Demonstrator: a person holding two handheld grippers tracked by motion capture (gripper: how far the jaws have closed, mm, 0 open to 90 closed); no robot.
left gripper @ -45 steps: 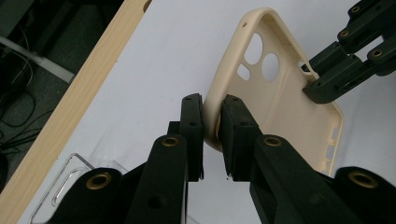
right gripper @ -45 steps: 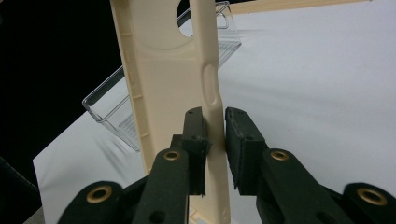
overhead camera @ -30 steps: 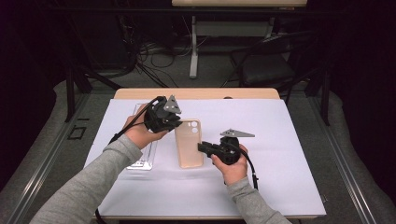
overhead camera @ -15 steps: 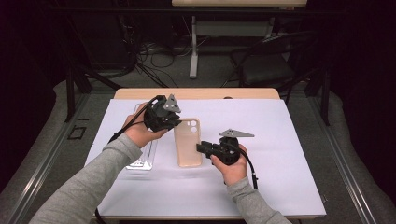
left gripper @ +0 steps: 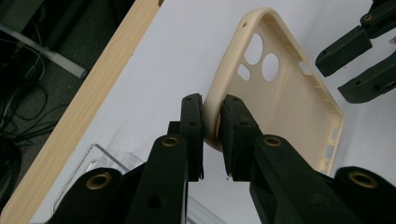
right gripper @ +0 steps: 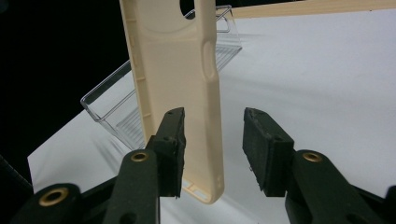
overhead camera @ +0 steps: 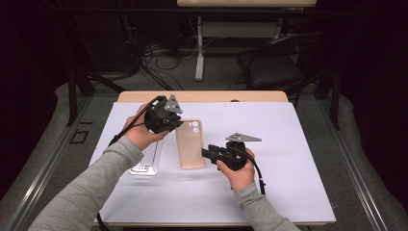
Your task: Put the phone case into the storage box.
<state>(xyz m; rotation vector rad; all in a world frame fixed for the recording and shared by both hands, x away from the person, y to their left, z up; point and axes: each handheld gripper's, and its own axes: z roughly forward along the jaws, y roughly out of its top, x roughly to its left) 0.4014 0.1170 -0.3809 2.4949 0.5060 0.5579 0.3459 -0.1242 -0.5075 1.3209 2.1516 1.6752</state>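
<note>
Handover was in hand: your left gripper (left gripper: 211, 135) pinched the beige phone case (left gripper: 280, 102) rim, your right gripper (right gripper: 212, 149), jaws spread astride its edge, needed closing.

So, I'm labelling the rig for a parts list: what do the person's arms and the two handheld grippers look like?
Both forearms wear grey long sleeves. The left gripper and right gripper are matt black, each topped by a grey three-cornered plate and trailing a black cable. Their blocky jaws carry brass-coloured rivets.

Clear plastic tray (overhead camera: 147, 160) on white table cover (overhead camera: 298, 159).
</note>
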